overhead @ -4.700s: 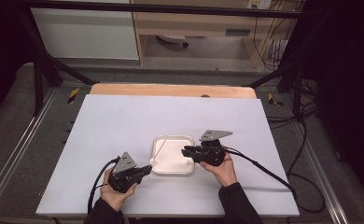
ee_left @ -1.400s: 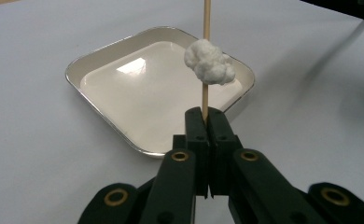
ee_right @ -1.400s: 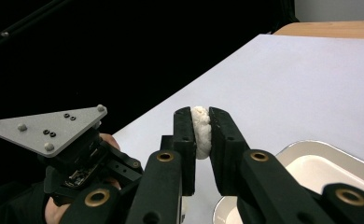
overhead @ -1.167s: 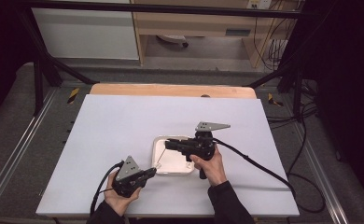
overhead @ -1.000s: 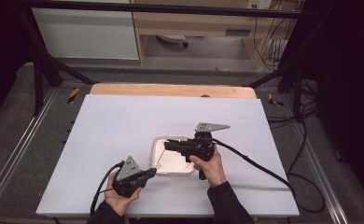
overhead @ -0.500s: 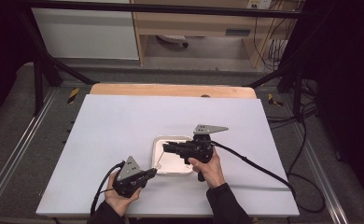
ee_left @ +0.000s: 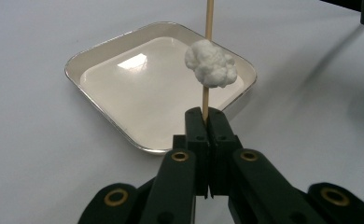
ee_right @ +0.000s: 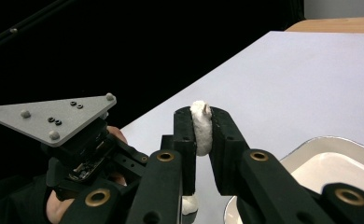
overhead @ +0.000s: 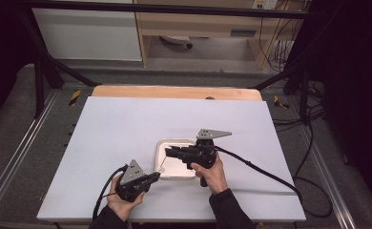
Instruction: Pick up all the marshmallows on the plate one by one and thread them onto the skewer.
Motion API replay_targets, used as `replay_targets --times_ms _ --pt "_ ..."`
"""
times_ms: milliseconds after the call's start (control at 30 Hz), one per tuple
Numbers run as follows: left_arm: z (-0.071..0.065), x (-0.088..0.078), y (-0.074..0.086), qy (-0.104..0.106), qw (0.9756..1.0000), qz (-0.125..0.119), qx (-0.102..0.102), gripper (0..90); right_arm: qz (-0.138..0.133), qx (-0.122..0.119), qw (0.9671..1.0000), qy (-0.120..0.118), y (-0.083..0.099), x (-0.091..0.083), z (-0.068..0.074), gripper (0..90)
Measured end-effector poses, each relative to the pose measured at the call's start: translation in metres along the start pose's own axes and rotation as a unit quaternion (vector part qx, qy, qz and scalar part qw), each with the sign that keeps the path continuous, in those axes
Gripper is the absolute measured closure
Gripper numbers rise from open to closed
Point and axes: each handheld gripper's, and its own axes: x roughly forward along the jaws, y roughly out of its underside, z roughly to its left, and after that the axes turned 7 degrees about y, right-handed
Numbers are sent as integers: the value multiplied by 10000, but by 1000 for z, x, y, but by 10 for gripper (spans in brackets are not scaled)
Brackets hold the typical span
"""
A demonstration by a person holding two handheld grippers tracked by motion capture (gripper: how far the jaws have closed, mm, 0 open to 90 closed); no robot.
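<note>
the left gripper [ee_left: 207, 122] is clamped on a wooden skewer [ee_left: 208, 28] carrying a white tuft [ee_left: 211, 63]. the right gripper [ee_right: 201, 130] pinches a white wad [ee_right: 201, 128] over the tray [overhead: 161, 149], near the table's [overhead: 127, 124] front edge.

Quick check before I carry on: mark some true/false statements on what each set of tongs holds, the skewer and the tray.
1. The left tongs are shut on a wooden skewer. True.
2. The skewer is bare. False: a white fluffy lump sits on it above the tongs.
3. The right tongs are open with nothing between them. False: they pinch a white fluffy piece.
4. The tray sits on the white table between the two hands. True.
5. The tray is heaped with white lumps. False: in the left gripper view its bottom shows bare.
</note>
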Motion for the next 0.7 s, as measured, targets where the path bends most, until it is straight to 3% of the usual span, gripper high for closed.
replay_targets --times_ms 700 --pt "0 0 -1 2 10000 9 20 893 -22 40 10000 -36 5 3 2 825"
